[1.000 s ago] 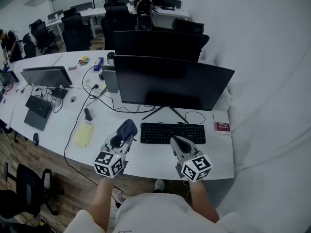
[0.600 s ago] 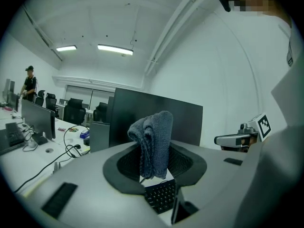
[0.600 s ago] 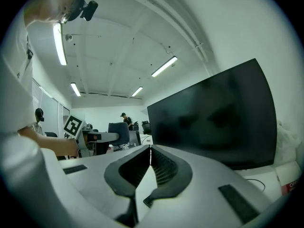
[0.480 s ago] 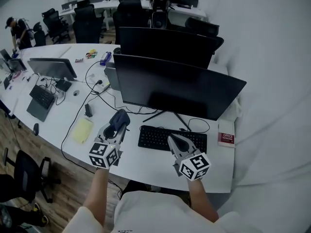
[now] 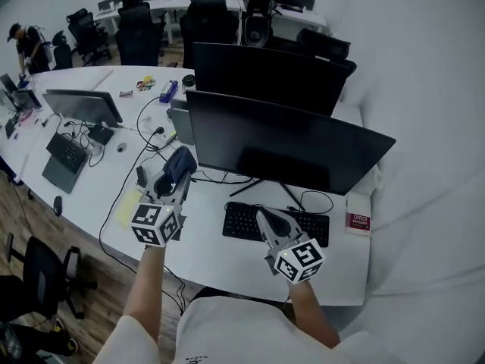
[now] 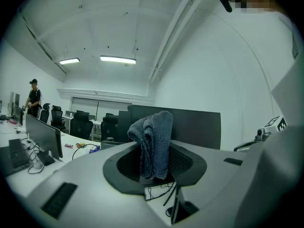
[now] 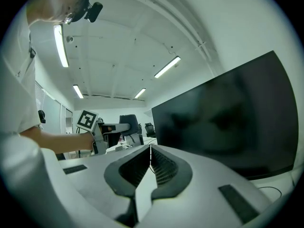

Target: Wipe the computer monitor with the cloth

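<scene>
A wide black monitor (image 5: 288,142) stands on the white desk (image 5: 204,241), its dark screen also filling the right of the right gripper view (image 7: 228,122). My left gripper (image 5: 178,169) is raised near the monitor's lower left corner, shut on a folded dark grey cloth (image 5: 180,161) that sticks up between the jaws (image 6: 153,144). My right gripper (image 5: 269,218) hovers over the black keyboard (image 5: 276,224), shut with nothing in it (image 7: 150,148).
A second monitor (image 5: 273,67) stands behind the first. A red-and-white box (image 5: 358,222) lies at the desk's right end, a yellow notepad (image 5: 129,203) and cables at the left. Further left sit a smaller monitor (image 5: 83,106) and keyboard (image 5: 67,150). A person (image 5: 29,45) stands far back.
My left gripper has lifted with the cloth, up and forward toward the monitor's lower left corner. The right gripper stays over the keyboard. The head view has shifted slightly.
</scene>
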Available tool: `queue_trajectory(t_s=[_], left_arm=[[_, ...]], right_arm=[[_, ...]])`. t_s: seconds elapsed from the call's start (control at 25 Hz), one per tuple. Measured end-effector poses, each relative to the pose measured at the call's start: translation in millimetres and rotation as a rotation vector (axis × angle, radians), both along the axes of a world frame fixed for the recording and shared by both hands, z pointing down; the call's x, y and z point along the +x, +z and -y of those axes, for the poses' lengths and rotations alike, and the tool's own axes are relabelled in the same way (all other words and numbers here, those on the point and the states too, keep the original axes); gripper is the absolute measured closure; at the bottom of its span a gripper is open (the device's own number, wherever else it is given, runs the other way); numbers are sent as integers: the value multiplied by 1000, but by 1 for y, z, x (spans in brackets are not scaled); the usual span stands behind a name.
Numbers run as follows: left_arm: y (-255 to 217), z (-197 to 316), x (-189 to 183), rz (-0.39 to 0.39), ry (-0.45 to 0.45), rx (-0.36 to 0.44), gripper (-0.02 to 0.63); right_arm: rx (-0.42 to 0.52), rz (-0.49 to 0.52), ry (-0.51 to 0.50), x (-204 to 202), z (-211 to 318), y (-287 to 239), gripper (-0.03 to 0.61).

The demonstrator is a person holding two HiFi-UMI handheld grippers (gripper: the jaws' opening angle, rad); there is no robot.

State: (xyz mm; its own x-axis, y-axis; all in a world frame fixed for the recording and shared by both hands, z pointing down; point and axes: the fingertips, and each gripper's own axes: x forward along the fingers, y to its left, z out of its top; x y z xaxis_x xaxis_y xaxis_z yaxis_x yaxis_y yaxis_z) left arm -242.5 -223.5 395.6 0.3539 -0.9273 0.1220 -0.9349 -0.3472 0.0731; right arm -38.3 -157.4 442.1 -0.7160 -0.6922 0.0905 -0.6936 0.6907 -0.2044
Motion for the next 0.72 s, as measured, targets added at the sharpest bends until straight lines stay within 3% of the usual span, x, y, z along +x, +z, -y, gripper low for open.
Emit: queue_trajectory(t_s=[0.36,0.72], left_arm=[[-36,67,-31,22,19,49,488],[-63,133,-57,70,-35,92,488]], right_arm=[[-8,-11,38,-19,10,-3,558],[-7,-27,85,-27,19,-4,558]])
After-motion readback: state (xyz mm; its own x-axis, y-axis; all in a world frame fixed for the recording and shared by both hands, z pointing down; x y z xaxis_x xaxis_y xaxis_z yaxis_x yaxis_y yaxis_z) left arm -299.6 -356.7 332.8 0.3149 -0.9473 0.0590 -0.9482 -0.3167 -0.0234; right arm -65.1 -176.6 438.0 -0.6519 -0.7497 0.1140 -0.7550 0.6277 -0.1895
